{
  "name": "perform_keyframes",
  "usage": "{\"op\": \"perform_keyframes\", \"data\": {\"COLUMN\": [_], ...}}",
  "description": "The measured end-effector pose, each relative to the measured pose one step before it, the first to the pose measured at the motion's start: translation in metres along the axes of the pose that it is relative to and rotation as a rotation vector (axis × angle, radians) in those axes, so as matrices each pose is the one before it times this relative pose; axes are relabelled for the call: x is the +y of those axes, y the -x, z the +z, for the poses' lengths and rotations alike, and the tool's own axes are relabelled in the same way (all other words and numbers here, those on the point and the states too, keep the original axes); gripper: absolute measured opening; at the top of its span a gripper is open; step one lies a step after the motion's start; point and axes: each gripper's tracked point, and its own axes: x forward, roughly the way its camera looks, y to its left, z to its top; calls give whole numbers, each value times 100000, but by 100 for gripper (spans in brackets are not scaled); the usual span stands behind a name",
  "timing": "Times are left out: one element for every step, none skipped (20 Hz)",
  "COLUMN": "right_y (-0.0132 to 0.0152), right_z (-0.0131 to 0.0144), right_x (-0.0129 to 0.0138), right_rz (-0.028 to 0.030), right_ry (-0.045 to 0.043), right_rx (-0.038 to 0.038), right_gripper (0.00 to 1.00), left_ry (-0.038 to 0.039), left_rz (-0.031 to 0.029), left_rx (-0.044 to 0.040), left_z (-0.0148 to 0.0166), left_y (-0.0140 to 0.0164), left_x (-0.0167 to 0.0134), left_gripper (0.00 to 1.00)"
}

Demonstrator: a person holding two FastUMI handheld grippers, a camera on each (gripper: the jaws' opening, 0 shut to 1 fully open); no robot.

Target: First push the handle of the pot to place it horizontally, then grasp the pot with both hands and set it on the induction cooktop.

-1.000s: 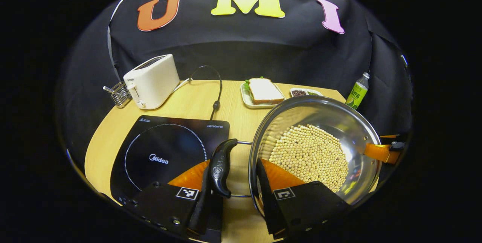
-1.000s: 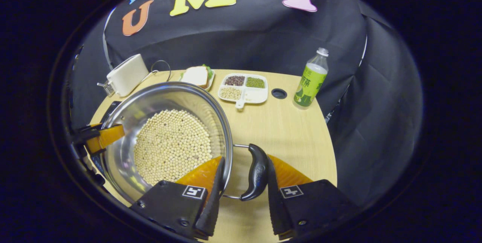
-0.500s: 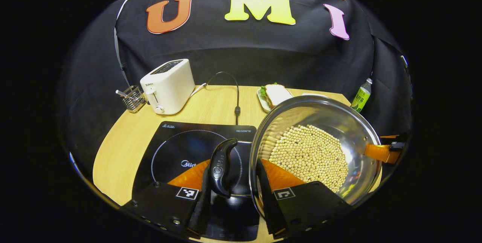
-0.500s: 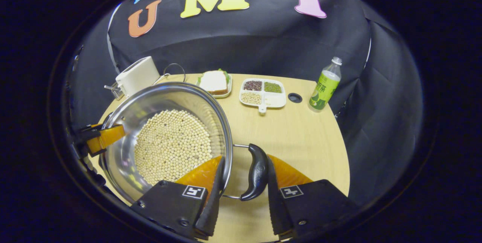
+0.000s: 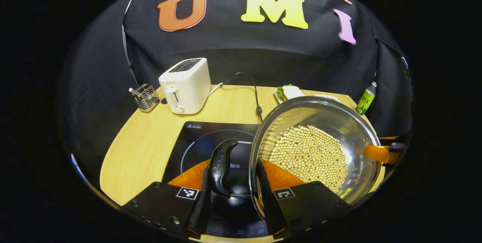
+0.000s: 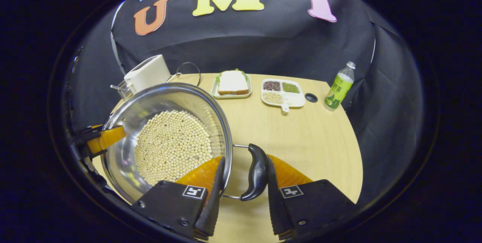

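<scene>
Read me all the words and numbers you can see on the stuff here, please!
"ea": the end of a white word on the induction cooktop; the rest hides behind the handle of the pot.
Small white print along the induction cooktop's far edge: too small to read.
Toaster: a tiny mark, too blurred to read.
Green bottle: label too small to read.
Square black-and-white tag: a pattern, no words.

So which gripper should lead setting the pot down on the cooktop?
Left, probably. The left gripper, at the pot's left handle, is already above the cooktop. The right gripper, at the right handle, is above bare table.
</scene>
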Motion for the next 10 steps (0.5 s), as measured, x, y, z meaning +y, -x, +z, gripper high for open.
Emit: {"op": "perform_keyframes", "data": {"right_y": [-24, -188, -190, -144, -19, -295, -216, -309, -231, -203], "right_z": [-76, -136, -48, 38, 63, 71, 114, 85, 31, 189], "right_x": [896, 924, 834, 912, 812, 903, 894, 868, 824, 728], "right_rz": [34, 239, 149, 27, -240, -82, 228, 157, 217, -112], "right_ry": [-551, -97, -750, -259, -220, -122, -21, -8, 334, 29], "right_rx": [-85, 564, 318, -69, -168, 184, -246, 133, 399, -173], "right_gripper": [55, 55, 55, 55, 55, 55, 55, 55, 55, 55], "left_ry": [-439, -824, -389, -519, -350, 35, -78, 47, 163, 46], "left_rz": [105, 230, 157, 47, -137, -23, 186, 31, 272, 64], "left_rx": [255, 350, -74, -24, 340, -161, -57, 87, 104, 632], "left_z": [9, -38, 85, 77, 126, 87, 116, 47, -74, -112], "left_y": [-95, 19, -112, -43, -63, -245, -203, -203, -160, -264], "left_x": [770, 994, 781, 864, 818, 783, 834, 963, 782, 687], "left_gripper": [57, 57, 57, 57, 57, 57, 57, 57, 57, 57]}}
